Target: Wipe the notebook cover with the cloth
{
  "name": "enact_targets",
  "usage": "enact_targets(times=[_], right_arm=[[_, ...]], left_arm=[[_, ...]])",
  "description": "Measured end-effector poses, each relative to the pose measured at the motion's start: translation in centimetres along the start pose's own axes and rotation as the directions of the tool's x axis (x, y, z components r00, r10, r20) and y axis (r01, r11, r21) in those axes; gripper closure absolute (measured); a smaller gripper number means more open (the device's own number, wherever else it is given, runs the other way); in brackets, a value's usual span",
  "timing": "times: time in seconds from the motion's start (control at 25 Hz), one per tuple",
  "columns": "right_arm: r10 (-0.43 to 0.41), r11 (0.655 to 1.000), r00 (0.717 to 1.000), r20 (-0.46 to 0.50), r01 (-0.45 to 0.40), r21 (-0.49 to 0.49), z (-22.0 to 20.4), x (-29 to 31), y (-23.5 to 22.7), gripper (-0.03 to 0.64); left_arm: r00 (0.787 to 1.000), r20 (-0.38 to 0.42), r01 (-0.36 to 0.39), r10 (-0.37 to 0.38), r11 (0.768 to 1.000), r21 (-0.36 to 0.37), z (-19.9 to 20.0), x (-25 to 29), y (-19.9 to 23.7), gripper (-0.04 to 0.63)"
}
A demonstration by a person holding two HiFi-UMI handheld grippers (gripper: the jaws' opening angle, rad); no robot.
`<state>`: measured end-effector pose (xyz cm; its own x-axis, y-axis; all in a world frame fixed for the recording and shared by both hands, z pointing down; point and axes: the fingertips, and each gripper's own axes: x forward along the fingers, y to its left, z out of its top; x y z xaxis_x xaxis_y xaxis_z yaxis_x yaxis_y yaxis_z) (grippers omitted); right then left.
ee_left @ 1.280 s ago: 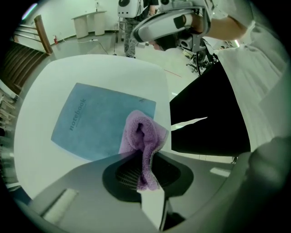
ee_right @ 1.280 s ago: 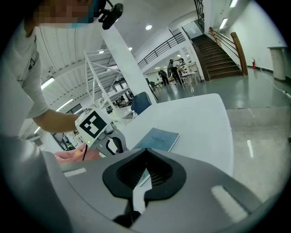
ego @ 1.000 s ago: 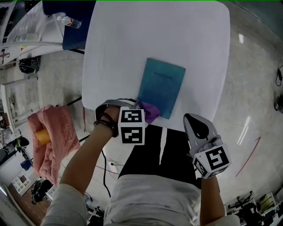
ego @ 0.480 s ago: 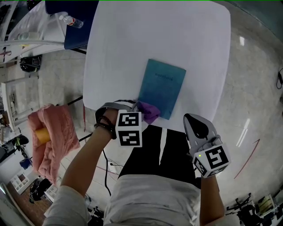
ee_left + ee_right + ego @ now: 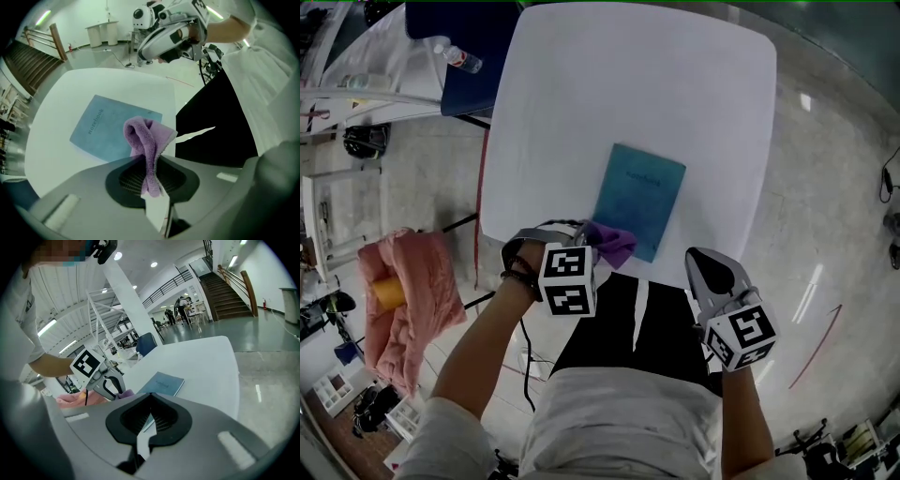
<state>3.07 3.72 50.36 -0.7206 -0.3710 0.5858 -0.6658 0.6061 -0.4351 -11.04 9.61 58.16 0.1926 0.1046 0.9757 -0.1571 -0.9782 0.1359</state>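
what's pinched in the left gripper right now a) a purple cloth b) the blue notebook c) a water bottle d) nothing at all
A: in the left gripper view the left gripper has its jaws closed on the purple cloth, while the notebook lies flat on the table, not gripped.

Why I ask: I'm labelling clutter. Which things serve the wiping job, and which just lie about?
Job: notebook, purple cloth, left gripper shut on the cloth, white table.
Lying about: water bottle, pink fabric, right gripper idle and shut.
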Motion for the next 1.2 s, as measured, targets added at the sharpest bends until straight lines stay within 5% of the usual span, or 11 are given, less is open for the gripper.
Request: enact_targets(times=[0.28, 0.52, 0.84, 1.08, 1.2], right_arm=[[0.021, 0.999, 1.0, 0.019, -0.02, -0.027, 2.6, -0.9, 0.8, 0.601], [0.022, 0.997, 0.999, 0.04, -0.019, -0.07, 5.1, -1.7, 1.5, 0.601], [0.022, 0.99, 0.996, 0.09, -0.009, -0.143, 9.4, -3.6, 3.0, 0.601], [0.032, 0.982, 0.99, 0.139, -0.005, -0.189, 13.0, -4.7, 4.5, 0.601], [0.033, 0.977, 0.989, 0.146, -0.001, -0.213, 14.3, -5.7, 4.9, 0.601]], left_arm=[[0.975, 0.174, -0.113, 0.141, 0.98, -0.164, 1.6, -3.4, 2.0, 0.532], [0.904, 0.308, -0.196, 0.297, 0.927, -0.32, 3.1, -7.3, 3.5, 0.532], [0.734, 0.449, -0.207, 0.51, 0.798, -0.566, 4.6, -13.6, 5.1, 0.532], [0.566, 0.506, -0.152, 0.651, 0.686, -0.712, 5.0, -19.6, 6.1, 0.532], [0.503, 0.51, -0.161, 0.698, 0.655, -0.738, 5.9, -22.0, 5.9, 0.532]])
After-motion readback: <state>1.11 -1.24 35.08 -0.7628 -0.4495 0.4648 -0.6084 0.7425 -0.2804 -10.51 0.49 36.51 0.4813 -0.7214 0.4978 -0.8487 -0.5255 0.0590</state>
